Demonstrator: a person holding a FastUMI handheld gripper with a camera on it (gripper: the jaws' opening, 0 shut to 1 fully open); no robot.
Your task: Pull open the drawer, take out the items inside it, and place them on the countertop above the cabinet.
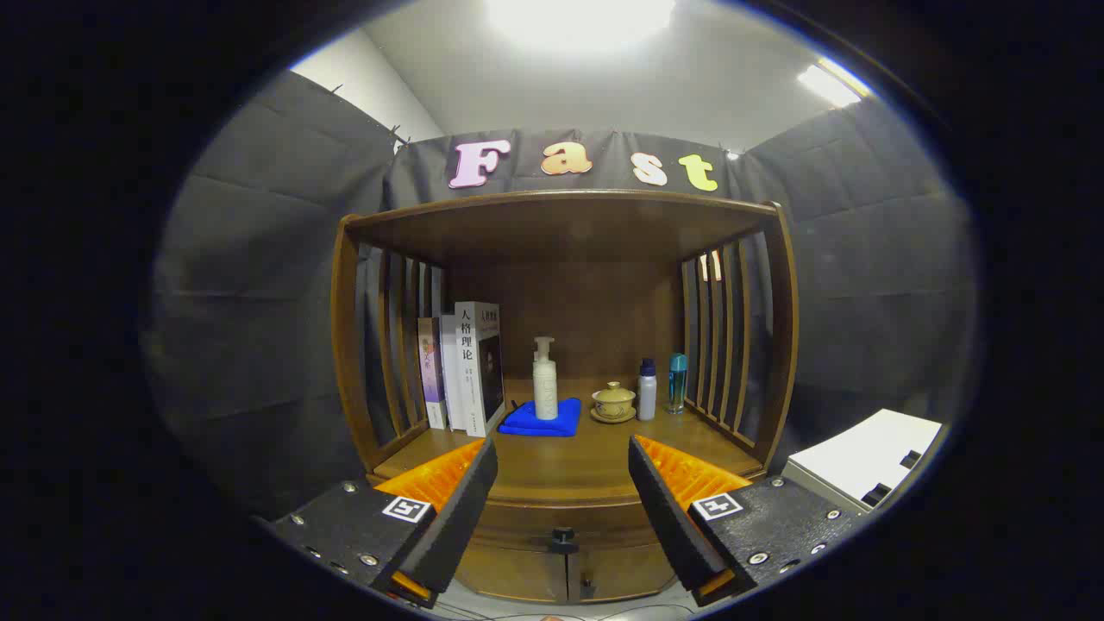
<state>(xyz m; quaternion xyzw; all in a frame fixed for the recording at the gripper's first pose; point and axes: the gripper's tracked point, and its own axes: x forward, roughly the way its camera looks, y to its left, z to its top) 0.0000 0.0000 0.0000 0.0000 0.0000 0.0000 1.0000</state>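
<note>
The wooden cabinet [561, 345] fills the frame's centre, its bench [561, 461] carrying books, a bottle and a cup; the drawer [561, 522] sits closed at lower centre; its small dark knob [562, 541] lies straight ahead between the fingers of the hand-held gripper [562, 509], which is spread wide and holds nothing.

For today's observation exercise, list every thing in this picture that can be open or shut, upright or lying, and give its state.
hand-held gripper: open, fingers apart, nothing between them.
drawer: shut, black knob just ahead between the fingers.
books: standing upright at the shelf's left.
pump bottle: upright on the blue cloth.
blue cloth: folded, lying flat.
lidded cup: lid on, on its saucer.
two small bottles: upright, capped.
</note>
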